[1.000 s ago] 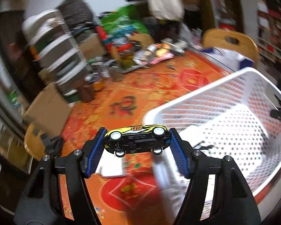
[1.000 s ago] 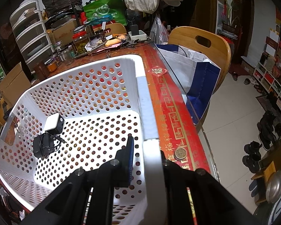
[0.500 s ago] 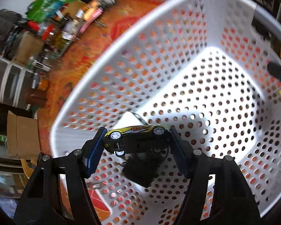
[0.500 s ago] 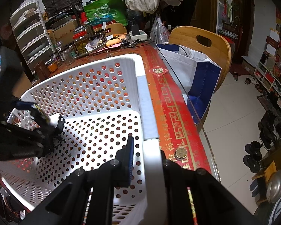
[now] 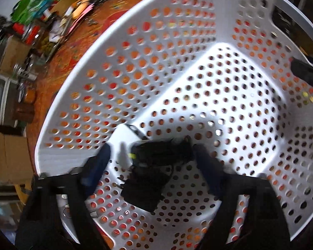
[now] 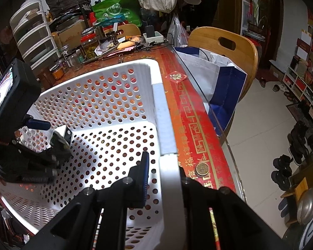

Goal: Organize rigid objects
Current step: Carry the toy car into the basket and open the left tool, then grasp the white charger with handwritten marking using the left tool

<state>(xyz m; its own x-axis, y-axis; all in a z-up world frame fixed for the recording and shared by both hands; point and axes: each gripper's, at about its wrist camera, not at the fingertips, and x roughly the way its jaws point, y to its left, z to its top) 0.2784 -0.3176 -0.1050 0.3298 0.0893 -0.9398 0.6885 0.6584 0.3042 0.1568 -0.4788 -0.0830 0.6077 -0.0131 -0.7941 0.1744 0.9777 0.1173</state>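
While the left tongs (image 5: 151,156) are opening over the white basket (image 5: 135,48), the toy car (image 5: 160,152) sits loose between them at 6 o'clock on the basket floor, so this looks like the drop-off step. Right tongs (image 6: 164,166) are pinched narrow on the basket rim. Next up, I'd guess: lift clear, fetch another item. Count inside: one car, one white adapter (image 5: 125,139), one black cable bundle (image 5: 146,189).

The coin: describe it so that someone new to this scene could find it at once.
Start at the white basket, whose rim the right claw clamps. Just right of that clamp, on the red cloth with gold characters, lies the coin. It is the only small round brass disc there.
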